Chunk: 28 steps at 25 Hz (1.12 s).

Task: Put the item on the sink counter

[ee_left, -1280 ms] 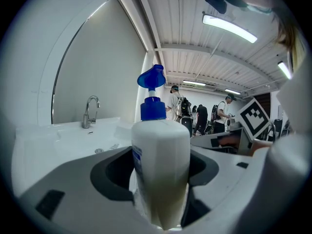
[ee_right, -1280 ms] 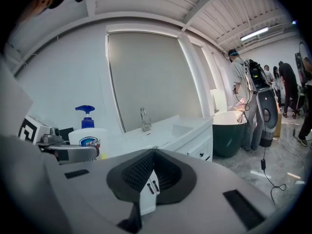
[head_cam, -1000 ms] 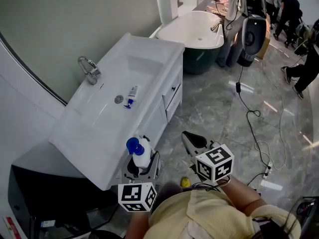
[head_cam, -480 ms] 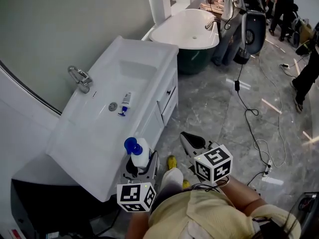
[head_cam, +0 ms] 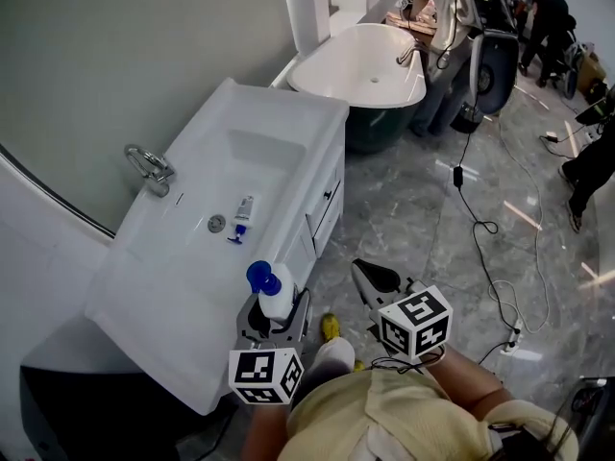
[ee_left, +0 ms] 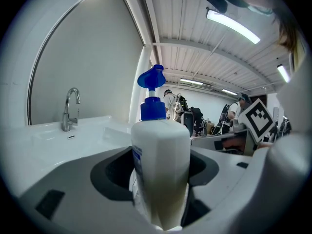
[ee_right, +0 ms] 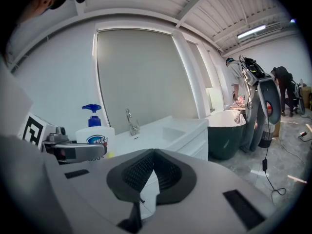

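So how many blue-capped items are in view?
2. A pump bottle is clamped in the left gripper. A tube lies in the sink beside the drain. Others may be hidden outside the views.

- At 7 o'clock in my view, the left gripper (head_cam: pixel 274 317) holds a white pump bottle (head_cam: pixel 275 296) upright, at the floor-side edge of the sink counter (head_cam: pixel 163 296).
- At 5 o'clock, the right gripper (head_cam: pixel 369 277) hangs over the marble floor (head_cam: pixel 404 219); its jaws look together.
- In the basin, a small tube (head_cam: pixel 241 217) lies just beside the drain (head_cam: pixel 216 223); the faucet (head_cam: pixel 149 166) stands at its 10 o'clock side.
- At 12 o'clock, beyond the counter, I see a bathtub (head_cam: pixel 360 65).
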Motion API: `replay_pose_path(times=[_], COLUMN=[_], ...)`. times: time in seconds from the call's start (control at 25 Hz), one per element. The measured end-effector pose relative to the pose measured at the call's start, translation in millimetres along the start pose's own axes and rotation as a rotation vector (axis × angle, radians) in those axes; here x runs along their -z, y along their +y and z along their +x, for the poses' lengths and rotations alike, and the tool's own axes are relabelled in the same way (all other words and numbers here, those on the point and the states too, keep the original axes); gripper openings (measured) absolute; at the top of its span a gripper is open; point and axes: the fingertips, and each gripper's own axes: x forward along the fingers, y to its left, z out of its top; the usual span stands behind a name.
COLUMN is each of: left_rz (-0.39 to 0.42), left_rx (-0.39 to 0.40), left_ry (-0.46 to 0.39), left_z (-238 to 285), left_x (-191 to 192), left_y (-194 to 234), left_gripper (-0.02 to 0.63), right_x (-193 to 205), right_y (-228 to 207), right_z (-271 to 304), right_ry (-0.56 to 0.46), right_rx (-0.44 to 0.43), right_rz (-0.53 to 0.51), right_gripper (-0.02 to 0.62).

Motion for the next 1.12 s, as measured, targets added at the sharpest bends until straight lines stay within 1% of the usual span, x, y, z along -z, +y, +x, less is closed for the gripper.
replay_pose_path(times=[0.56,1.12], left_rz=[-0.007,-0.024], left_rx=[0.031,0.047], left_ry=[-0.021,-0.025], left_z=[58.7,103.4], left_x=[-32.3,-54.2], left_y=[44.1,90.1], left_gripper=[0.308,0.308], right_x=[-30.1,-61.3], right_y=[-22.8,-30.1], right_z=[71.8,138.7], right_ry=[0.010,0.012], right_rx=[0.015,0.004], right_rz=[-0.008,-0.029], right_gripper=[0.023,0.023])
